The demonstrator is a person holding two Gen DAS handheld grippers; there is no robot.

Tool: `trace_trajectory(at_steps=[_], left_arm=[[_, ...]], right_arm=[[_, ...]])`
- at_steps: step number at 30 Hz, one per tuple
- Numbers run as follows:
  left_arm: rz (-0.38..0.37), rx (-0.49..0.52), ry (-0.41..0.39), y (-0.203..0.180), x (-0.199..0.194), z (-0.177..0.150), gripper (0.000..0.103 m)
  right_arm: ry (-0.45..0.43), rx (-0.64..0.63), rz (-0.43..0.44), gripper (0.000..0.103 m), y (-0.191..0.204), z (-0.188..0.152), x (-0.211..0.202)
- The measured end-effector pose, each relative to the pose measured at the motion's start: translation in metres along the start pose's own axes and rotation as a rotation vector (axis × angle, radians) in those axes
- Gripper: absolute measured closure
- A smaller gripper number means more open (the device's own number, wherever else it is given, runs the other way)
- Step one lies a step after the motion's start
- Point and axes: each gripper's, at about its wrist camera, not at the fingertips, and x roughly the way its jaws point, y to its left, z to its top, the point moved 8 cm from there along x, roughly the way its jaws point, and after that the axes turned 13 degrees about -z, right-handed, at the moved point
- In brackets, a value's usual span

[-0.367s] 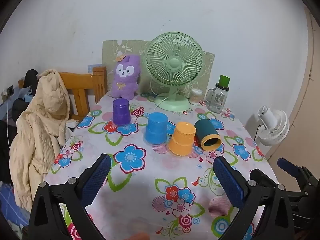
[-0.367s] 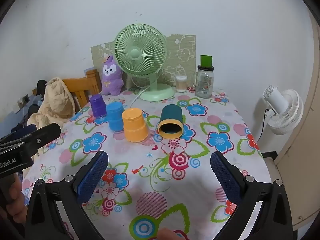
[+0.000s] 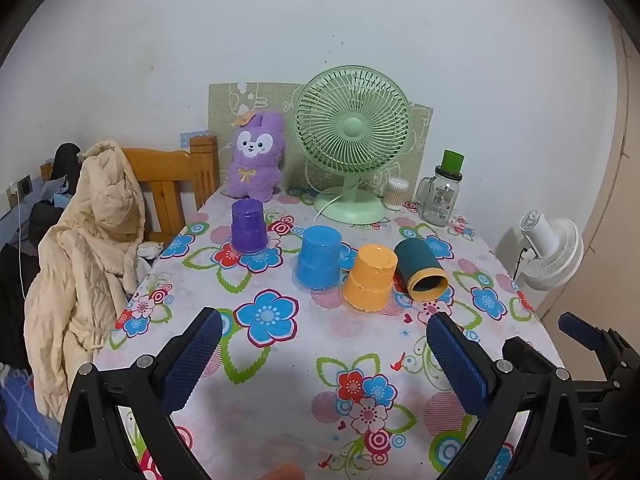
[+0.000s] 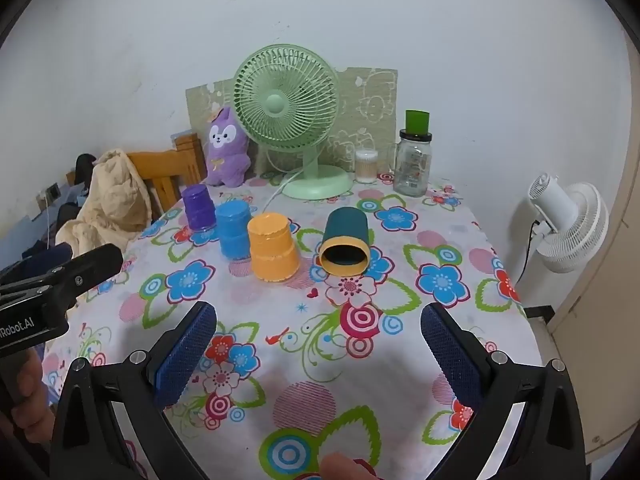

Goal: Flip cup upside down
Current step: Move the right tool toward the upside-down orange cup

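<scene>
Both the left gripper and the right gripper hang spread wide and empty over the near tablecloth. The green cup lies on its side just right of the orange cup, possibly touching it. Being round, it could roll off or knock its neighbour if nudged off-centre.

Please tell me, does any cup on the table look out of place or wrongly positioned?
Yes. The dark green cup lies on its side, its yellow-rimmed mouth facing the cameras, beside the orange cup. The orange, blue and purple cups all stand mouth-down. Nothing looks spilled.
</scene>
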Motion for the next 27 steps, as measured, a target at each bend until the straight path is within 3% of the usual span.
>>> trace_trajectory(at_steps=[27], left_arm=[[0.014,0.0,0.017,0.008,0.003,-0.01,0.0]], right_arm=[[0.019,0.005,0.008,0.0,0.002,-0.003,0.002]])
